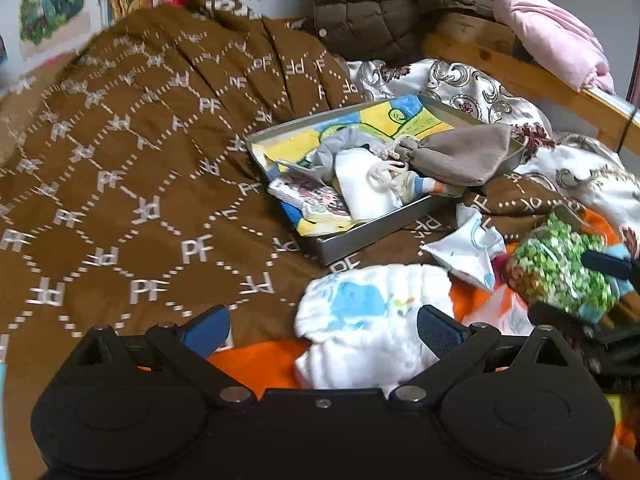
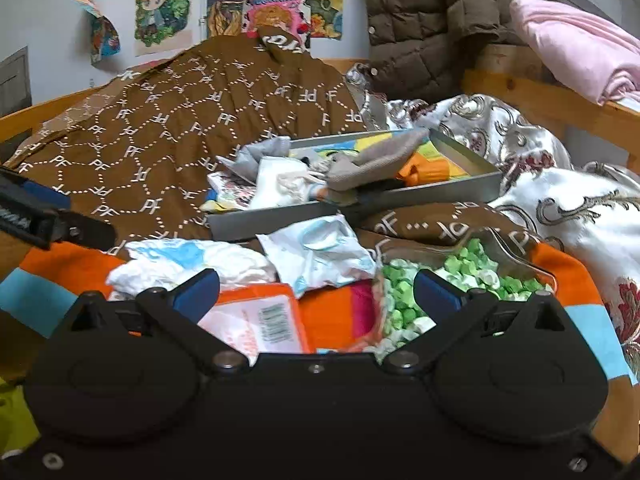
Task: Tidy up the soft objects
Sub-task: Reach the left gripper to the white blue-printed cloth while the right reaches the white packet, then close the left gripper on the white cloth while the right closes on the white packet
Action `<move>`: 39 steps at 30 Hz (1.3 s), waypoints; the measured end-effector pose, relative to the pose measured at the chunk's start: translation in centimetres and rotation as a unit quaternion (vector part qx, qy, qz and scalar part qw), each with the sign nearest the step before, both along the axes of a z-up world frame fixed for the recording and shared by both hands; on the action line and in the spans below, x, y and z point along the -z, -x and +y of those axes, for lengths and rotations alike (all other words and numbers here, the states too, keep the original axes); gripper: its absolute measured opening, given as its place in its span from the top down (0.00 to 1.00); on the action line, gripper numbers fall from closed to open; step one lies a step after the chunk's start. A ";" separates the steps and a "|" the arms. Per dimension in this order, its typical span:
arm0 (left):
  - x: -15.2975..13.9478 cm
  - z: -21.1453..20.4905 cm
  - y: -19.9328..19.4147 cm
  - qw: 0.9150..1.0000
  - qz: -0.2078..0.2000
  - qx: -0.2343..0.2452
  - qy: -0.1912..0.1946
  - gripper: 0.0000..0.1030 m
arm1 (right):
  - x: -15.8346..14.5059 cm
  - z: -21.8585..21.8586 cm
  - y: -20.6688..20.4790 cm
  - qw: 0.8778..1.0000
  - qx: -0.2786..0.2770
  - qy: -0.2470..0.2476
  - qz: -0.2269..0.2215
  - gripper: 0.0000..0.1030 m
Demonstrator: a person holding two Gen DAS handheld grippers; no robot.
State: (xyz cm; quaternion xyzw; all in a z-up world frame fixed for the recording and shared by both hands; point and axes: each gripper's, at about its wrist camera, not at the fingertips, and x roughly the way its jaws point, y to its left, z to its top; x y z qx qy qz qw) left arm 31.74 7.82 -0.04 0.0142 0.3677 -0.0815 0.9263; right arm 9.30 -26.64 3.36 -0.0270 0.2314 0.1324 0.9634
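A grey metal tray (image 1: 362,235) (image 2: 272,220) sits on the bed with a brown pouch (image 1: 460,156) (image 2: 376,164), a white cloth (image 1: 360,188) and other soft items in it. A white and blue diaper (image 1: 372,312) (image 2: 188,260) lies just in front of my open left gripper (image 1: 324,326), between its fingers. A bag of green pieces (image 1: 560,272) (image 2: 440,280) lies before my open right gripper (image 2: 316,290). A crumpled white packet (image 1: 468,252) (image 2: 320,252) lies between diaper and tray.
A brown patterned quilt (image 1: 140,160) covers the bed. An orange packet with a barcode (image 2: 260,316) lies on an orange striped cloth (image 2: 552,264). A silver floral blanket (image 2: 560,200), a brown padded jacket (image 2: 432,20) and pink cloth (image 2: 580,48) sit by the wooden bed rail (image 1: 520,72).
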 end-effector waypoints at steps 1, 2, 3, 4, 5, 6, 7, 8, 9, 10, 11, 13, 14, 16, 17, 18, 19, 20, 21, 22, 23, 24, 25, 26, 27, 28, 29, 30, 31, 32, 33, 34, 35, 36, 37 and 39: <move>0.3 0.1 -0.6 1.000 0.006 -0.002 0.009 0.04 | 0.2 -0.1 -0.3 1.000 0.002 0.001 0.002 0.01; 0.8 0.2 -1.3 1.000 0.014 -0.002 0.019 0.04 | 0.3 -0.1 -0.6 1.000 0.004 0.003 0.002 0.01; 1.1 0.4 -1.9 0.999 0.020 -0.003 0.028 0.06 | 0.4 -0.1 -0.7 1.000 0.005 0.006 0.001 0.01; 1.4 0.5 -2.3 0.999 0.025 -0.002 0.036 0.07 | 0.5 -0.2 -0.9 1.000 0.005 0.008 0.001 0.01; 1.7 0.6 -2.8 0.999 0.031 0.002 0.044 0.08 | 0.6 -0.2 -1.0 1.000 0.005 0.010 0.002 0.01; 2.0 0.7 -3.2 0.998 0.035 0.007 0.052 0.10 | 0.8 -0.2 -1.2 1.000 0.004 0.013 0.004 0.01; 2.3 0.8 -3.5 0.997 0.040 0.012 0.059 0.10 | 0.9 -0.1 -1.4 1.000 0.004 0.015 0.006 0.01; 2.6 0.8 -3.9 0.997 0.046 0.016 0.067 0.11 | 0.9 -0.1 -1.7 1.000 0.005 0.017 0.010 0.01; 2.9 0.9 -4.4 0.995 0.054 0.017 0.078 0.12 | 1.0 0.0 -2.0 1.000 0.004 0.020 0.016 0.01; 3.1 1.1 -4.8 0.994 0.060 0.014 0.089 0.14 | 0.9 0.3 -2.2 1.000 0.002 0.023 0.019 0.01; 3.4 1.3 -5.2 0.992 0.069 0.012 0.103 0.15 | 0.8 0.4 -2.5 0.999 0.000 0.027 0.020 0.01; 4.0 1.5 -6.0 0.989 0.080 0.006 0.125 0.23 | 0.4 0.5 -3.3 0.999 -0.004 0.035 0.025 0.01; 4.2 1.5 -6.2 0.988 0.082 0.006 0.133 0.24 | 0.2 0.6 -4.0 0.999 -0.009 0.040 0.030 0.01; 4.5 1.6 -6.6 0.986 0.083 0.008 0.144 0.33 | -0.4 0.9 -5.3 0.998 -0.018 0.051 0.039 0.01; 4.7 1.6 -6.7 0.985 0.084 0.008 0.150 0.35 | -0.6 1.0 -6.1 0.997 -0.024 0.057 0.043 0.01; 4.9 1.6 -6.9 0.985 0.086 0.006 0.152 0.40 | -0.7 1.3 -7.0 0.996 -0.034 0.066 0.049 0.01; 5.0 1.7 -7.1 0.984 0.087 0.004 0.157 0.44 | -0.9 1.6 -7.9 0.994 -0.043 0.075 0.060 0.01; 5.2 1.8 -7.3 0.983 0.089 0.001 0.163 0.45 | -1.1 1.9 -8.7 0.993 -0.051 0.083 0.070 0.01; 5.4 2.0 -7.4 0.982 0.091 -0.002 0.168 0.46 | -1.2 2.2 -9.5 0.991 -0.064 0.090 0.079 0.01; 5.6 2.1 -7.6 0.981 0.093 -0.005 0.171 0.47 | -1.3 2.5 -10.3 0.989 -0.076 0.097 0.086 0.01; 5.9 2.2 -7.7 0.980 0.095 -0.007 0.175 0.47 | -1.4 2.9 -11.1 0.987 -0.084 0.104 0.093 0.01; 6.1 2.3 -7.7 0.980 0.097 -0.010 0.175 0.47 | -1.3 3.3 -11.8 0.984 -0.091 0.112 0.102 0.01; 6.3 2.3 -7.8 0.980 0.099 -0.013 0.174 0.47 | -1.2 3.7 -12.7 0.981 -0.099 0.121 0.114 0.01; 6.5 2.5 -7.8 0.980 0.102 -0.015 0.173 0.47 | -1.0 4.2 -13.5 0.978 -0.106 0.132 0.125 0.01; 6.7 2.6 -7.7 0.979 0.105 -0.015 0.174 0.47 | -0.7 4.6 -14.2 0.974 -0.111 0.145 0.136 0.01; 7.0 2.7 -7.7 0.979 0.106 -0.015 0.175 0.47 | -0.5 5.0 -14.8 0.970 -0.114 0.158 0.145 0.01; 7.1 2.8 -7.7 0.978 0.107 -0.014 0.176 0.47 | -0.3 5.4 -15.4 0.967 -0.117 0.167 0.151 0.01; 7.3 2.9 -7.7 0.978 0.107 -0.013 0.179 0.46 | -0.1 5.9 -16.0 0.964 -0.121 0.176 0.158 0.01; 7.4 3.0 -7.7 0.977 0.106 -0.013 0.182 0.46 | 0.0 6.2 -16.5 0.962 -0.122 0.185 0.162 0.01; 7.5 3.1 -7.7 0.977 0.104 -0.014 0.187 0.46 | 0.2 6.4 -16.9 0.960 -0.123 0.192 0.165 0.01; 7.7 3.2 -7.7 0.976 0.102 -0.017 0.193 0.46 | 0.4 6.7 -17.4 0.957 -0.123 0.201 0.168 0.03; 7.8 3.2 -7.6 0.975 0.101 -0.019 0.197 0.46 | 0.8 6.9 -17.7 0.956 -0.118 0.210 0.168 0.06; 7.8 3.3 -7.6 0.975 0.100 -0.020 0.199 0.46 | 0.9 7.1 -18.3 0.955 -0.112 0.216 0.168 0.14; 7.8 3.3 -7.6 0.975 0.098 -0.019 0.200 0.47 | 0.9 7.2 -18.7 0.955 -0.109 0.216 0.171 0.22; 7.8 3.3 -7.6 0.974 0.098 -0.019 0.202 0.49 | 0.9 7.1 -18.9 0.956 -0.106 0.212 0.174 0.26; 7.8 3.4 -7.6 0.973 0.098 -0.023 0.209 0.54 | 1.0 6.8 -19.3 0.958 -0.097 0.202 0.179 0.29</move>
